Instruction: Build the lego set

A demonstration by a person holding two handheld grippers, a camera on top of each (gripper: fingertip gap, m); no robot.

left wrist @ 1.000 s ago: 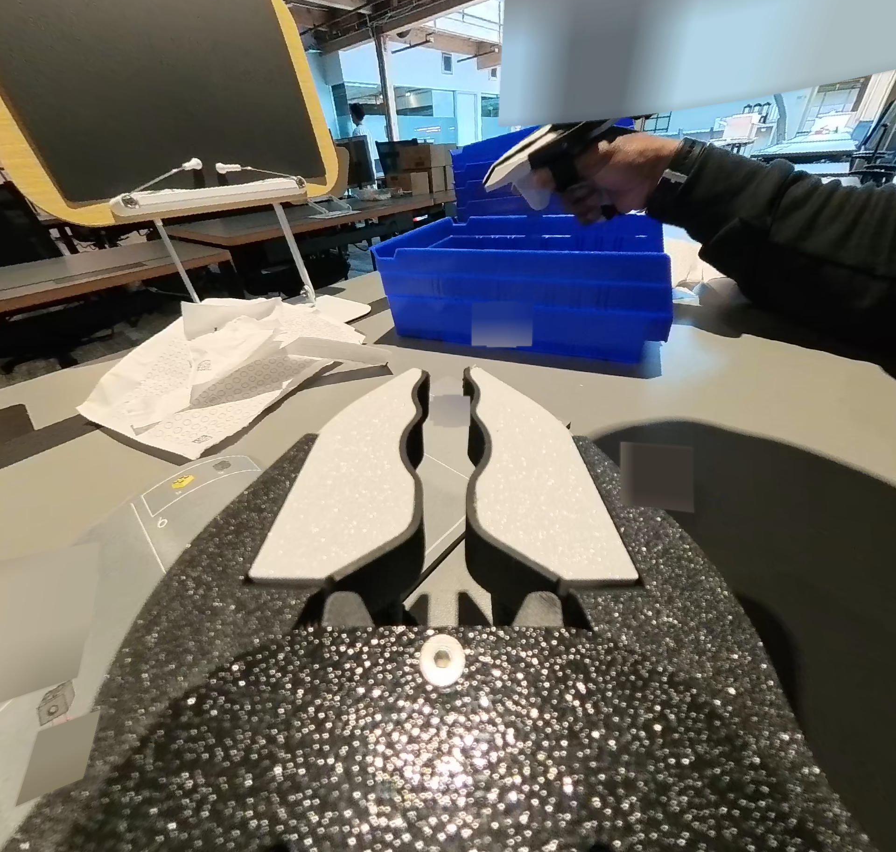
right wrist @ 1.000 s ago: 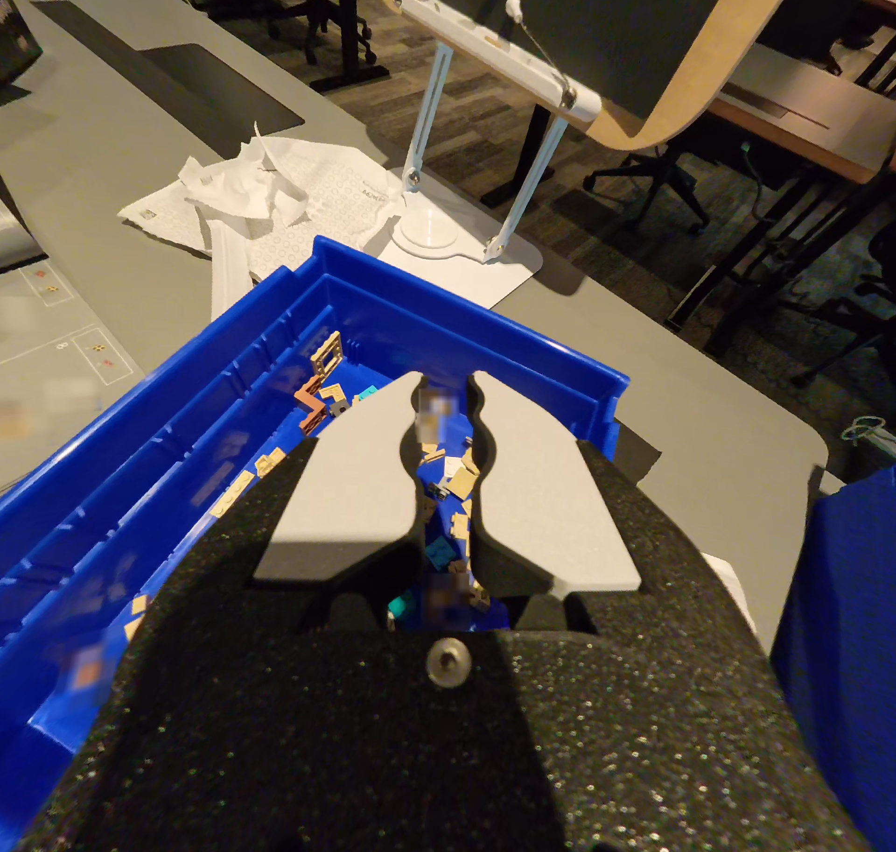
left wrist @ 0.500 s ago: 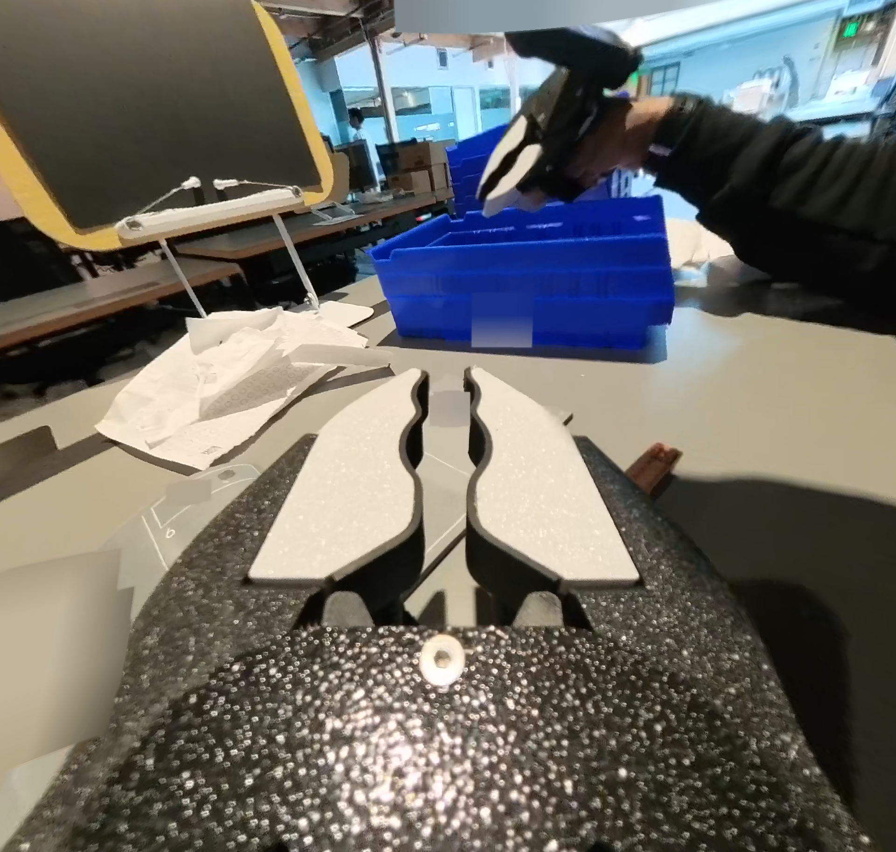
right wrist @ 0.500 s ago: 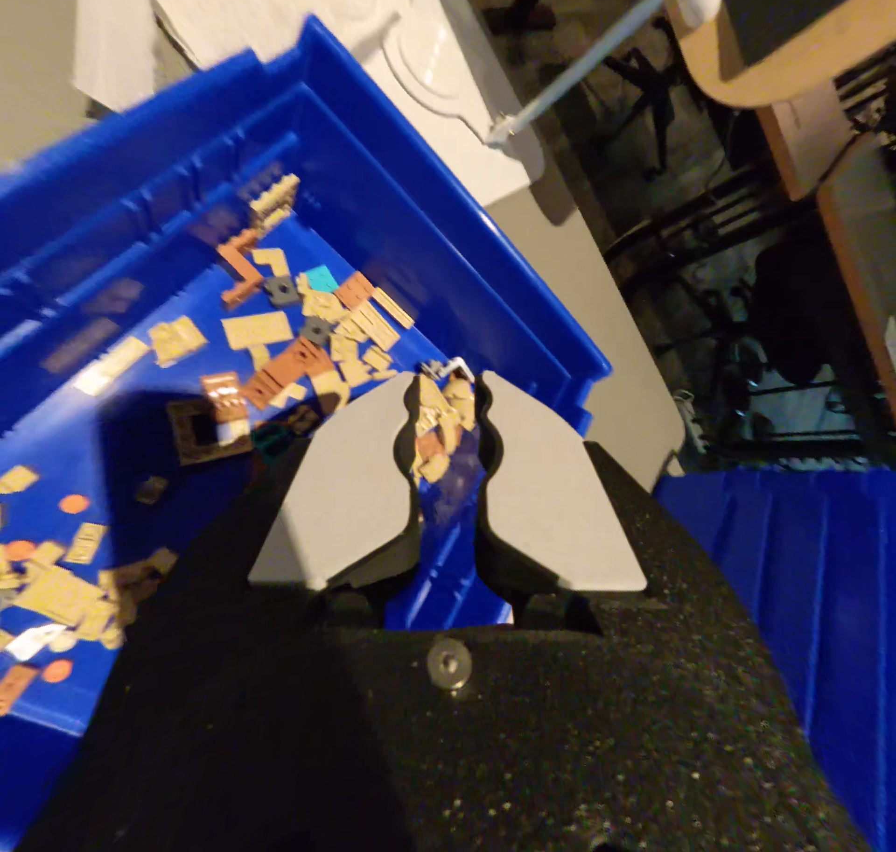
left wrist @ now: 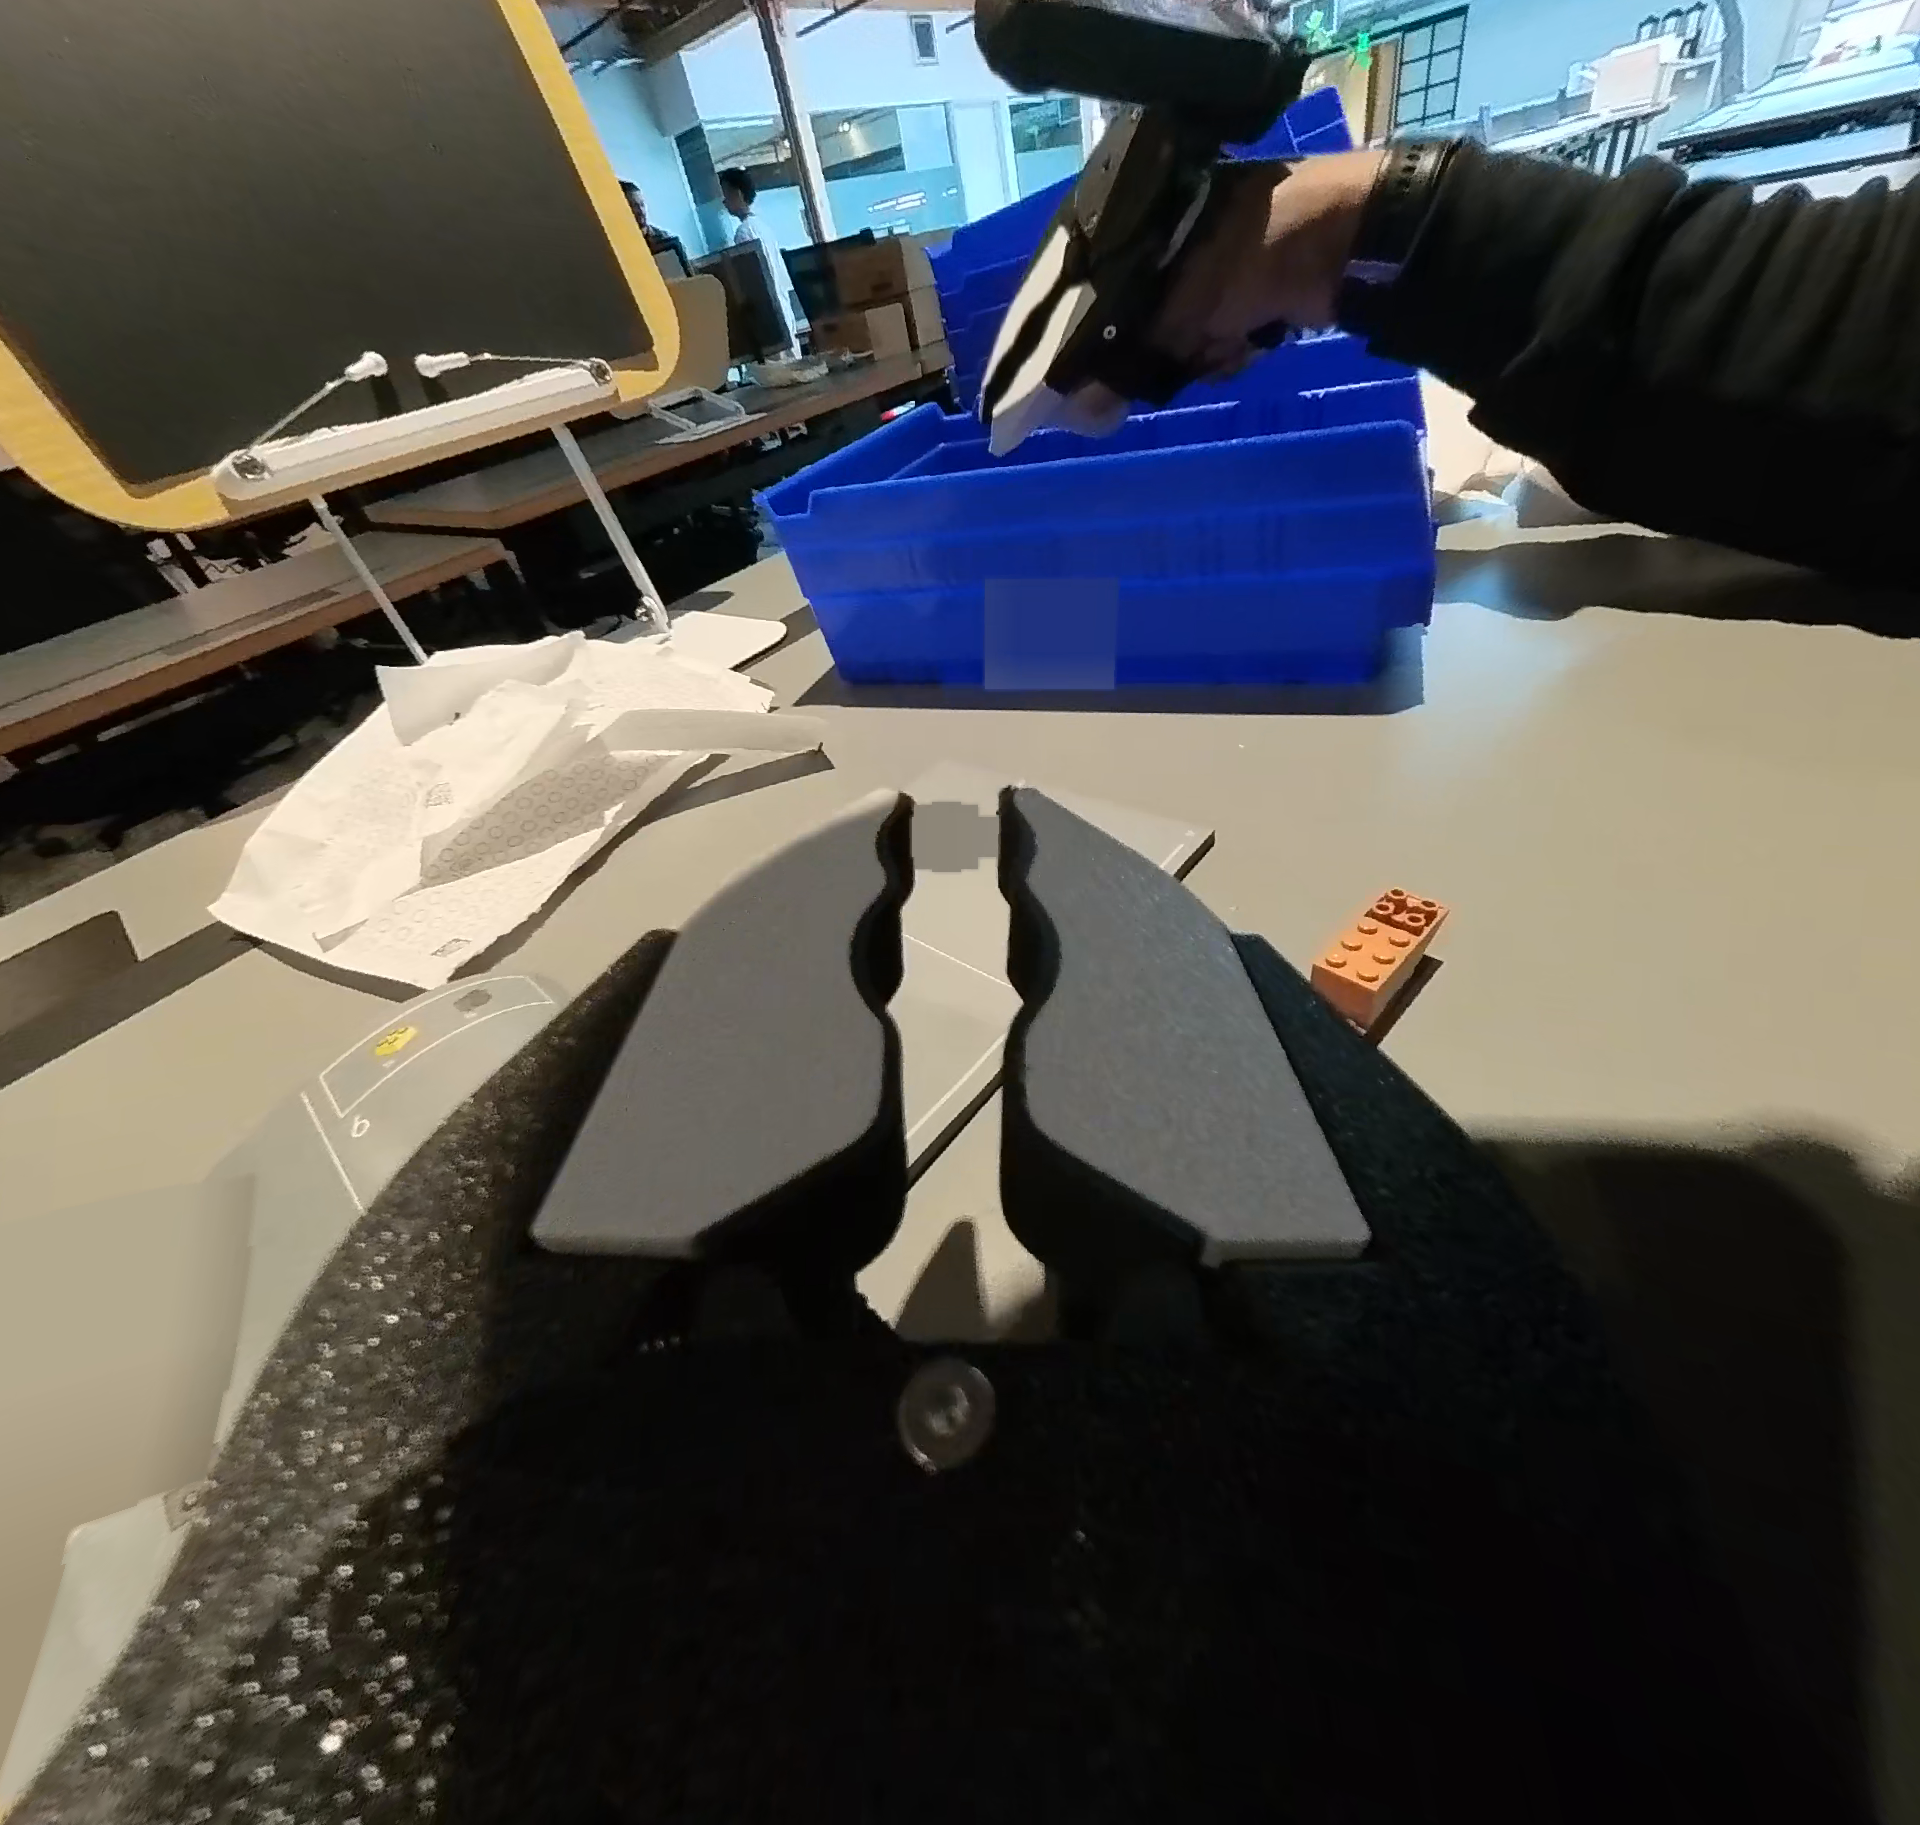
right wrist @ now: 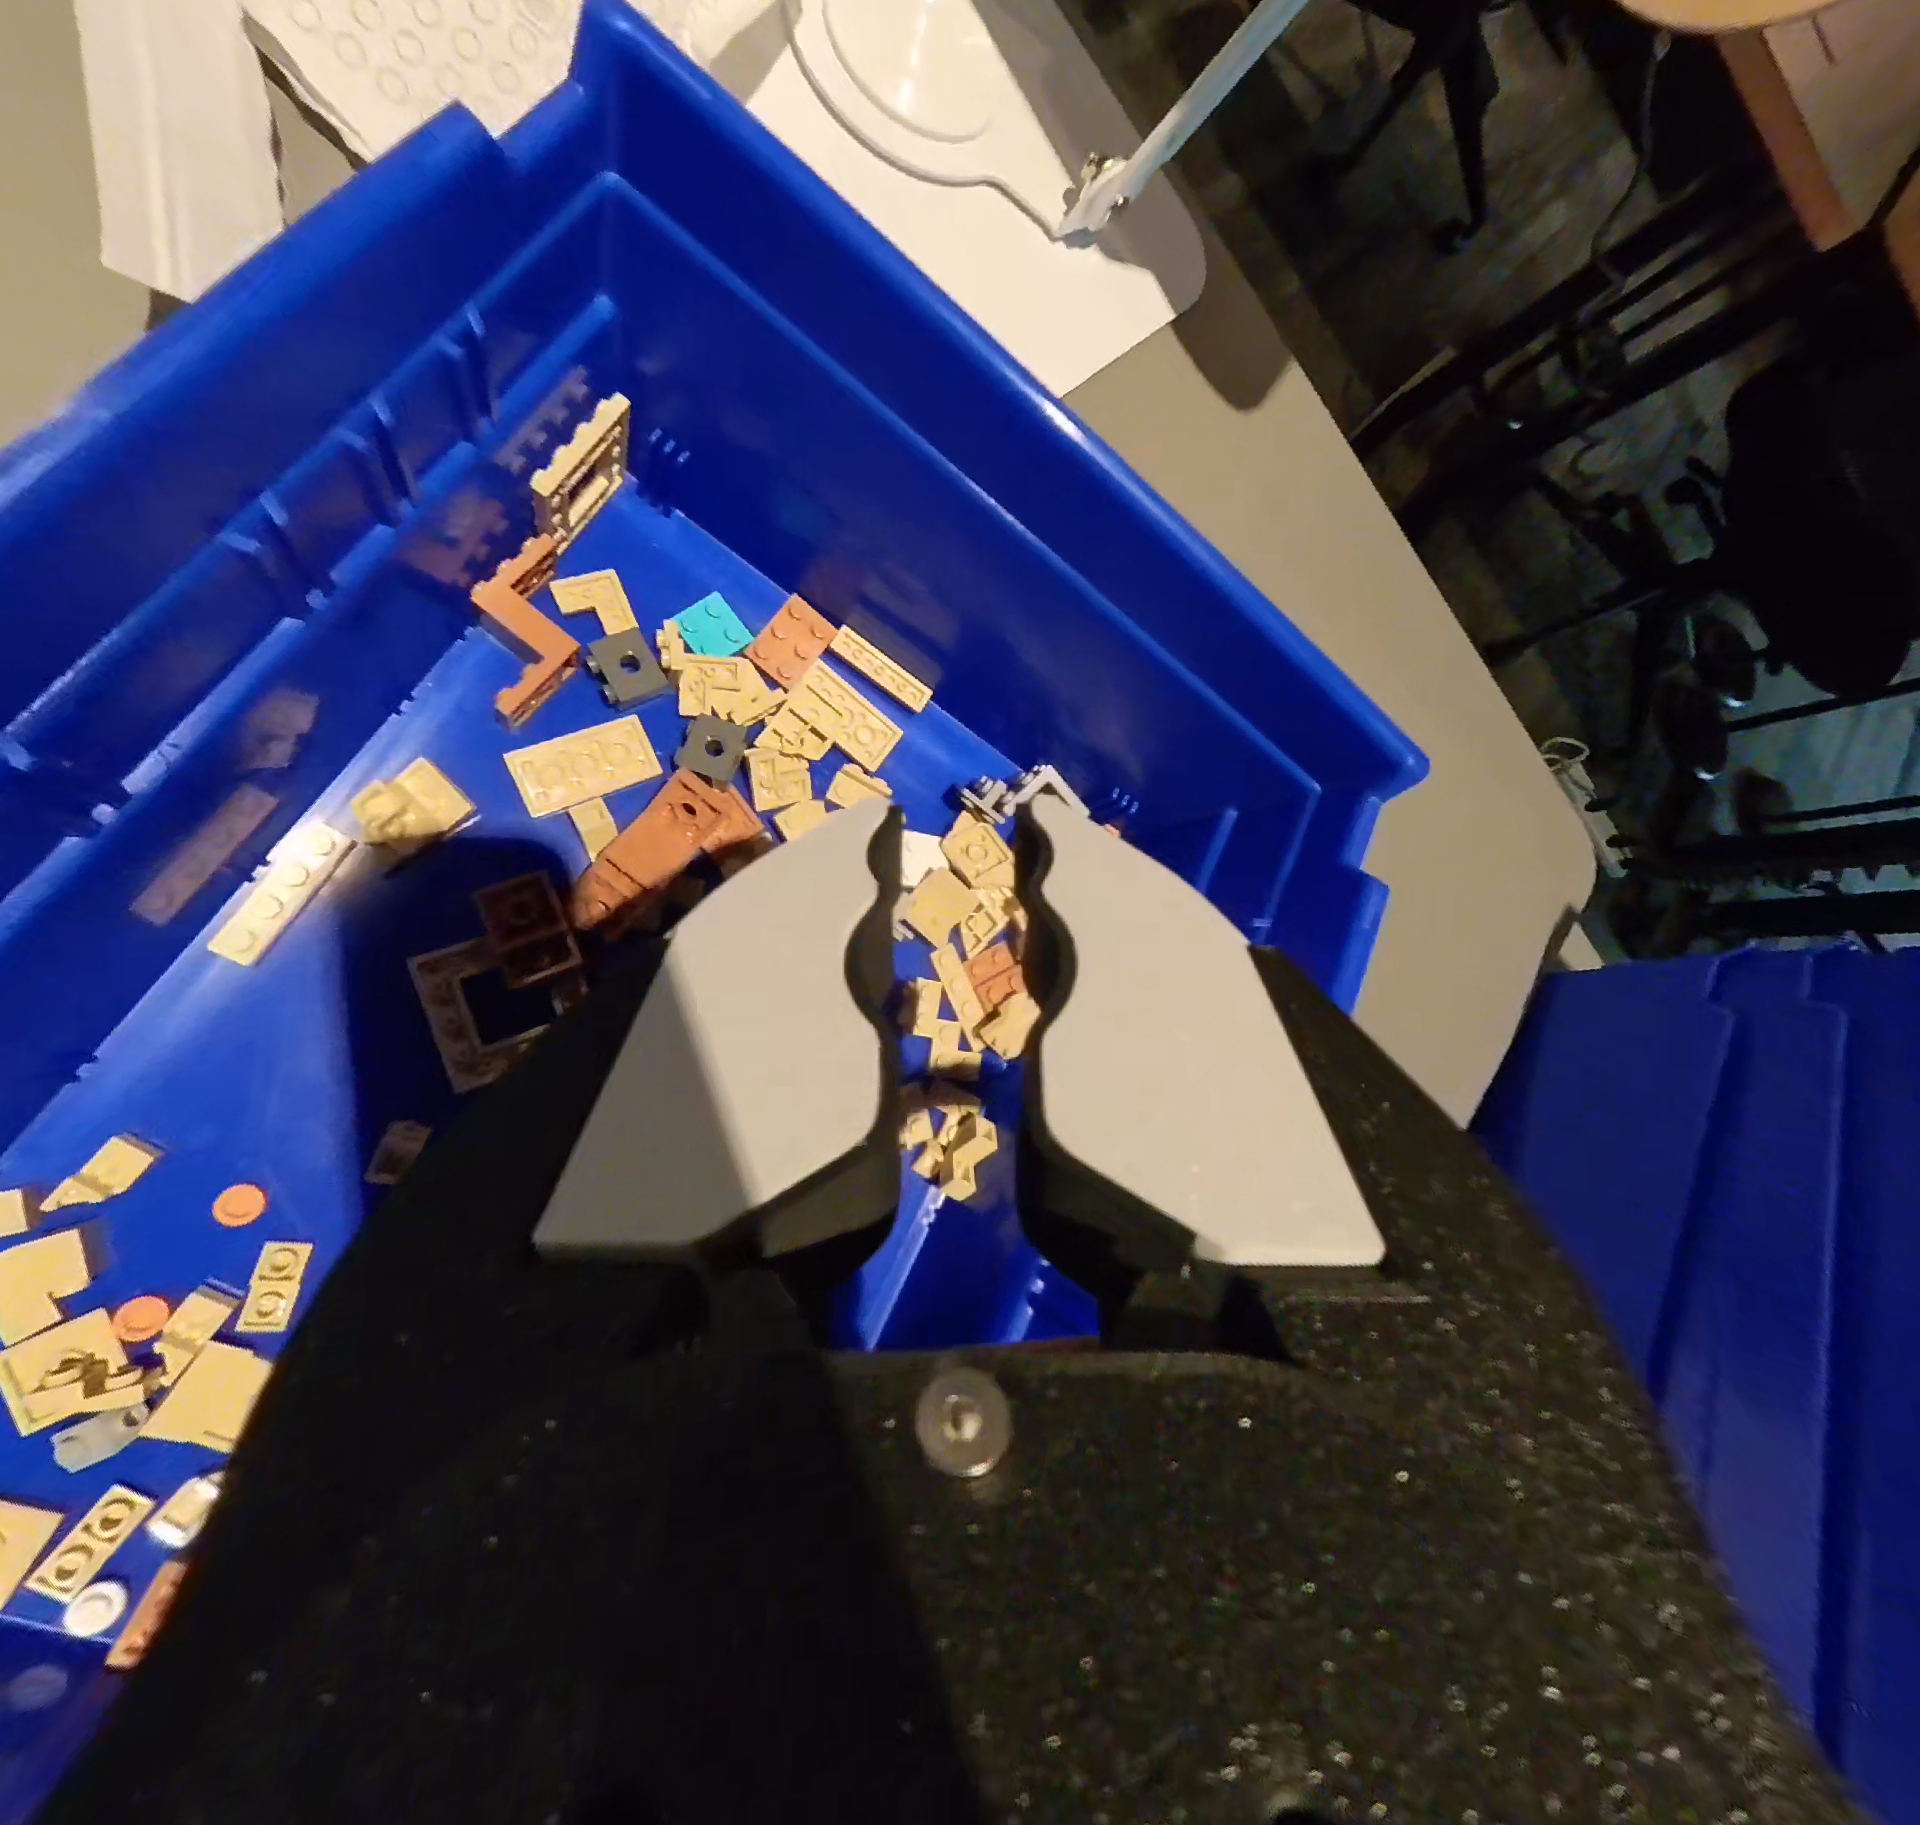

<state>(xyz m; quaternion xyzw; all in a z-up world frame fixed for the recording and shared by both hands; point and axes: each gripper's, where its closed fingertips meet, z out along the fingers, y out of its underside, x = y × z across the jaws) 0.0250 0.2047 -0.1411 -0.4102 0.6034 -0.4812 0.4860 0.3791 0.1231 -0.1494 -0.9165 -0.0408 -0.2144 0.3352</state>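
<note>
My left gripper [left wrist: 954,819] hovers low over the grey table above a grey instruction sheet [left wrist: 1127,845]. Its jaws are almost together with a narrow slit and hold nothing. An orange-brown brick [left wrist: 1377,954] lies on the table just to its right. My right gripper [right wrist: 958,819] points down into a blue bin [right wrist: 935,404], over a pile of small tan plates [right wrist: 971,944] in the corner. Its jaws also show only a narrow gap and are empty. It also shows in the left wrist view [left wrist: 1003,425], held by a hand above the bin [left wrist: 1143,549].
Loose pieces lie in the bin: tan plates [right wrist: 582,767], a brown wedge [right wrist: 665,850], a teal plate [right wrist: 712,625]. Crumpled white paper bags [left wrist: 488,809] lie at the left. A white stand with a dark board [left wrist: 312,165] is behind. Another blue bin [right wrist: 1714,1256] is at the right. The grippers' ends are close to 35 cm from one another. My left tips are about 35 cm from the teal plate [right wrist: 712,625], my right tips only 10 cm.
My right gripper has tipped downward and moved over the bin's corner pile. The left view has shifted slightly, and the orange-brown brick has come into sight at its right.
</note>
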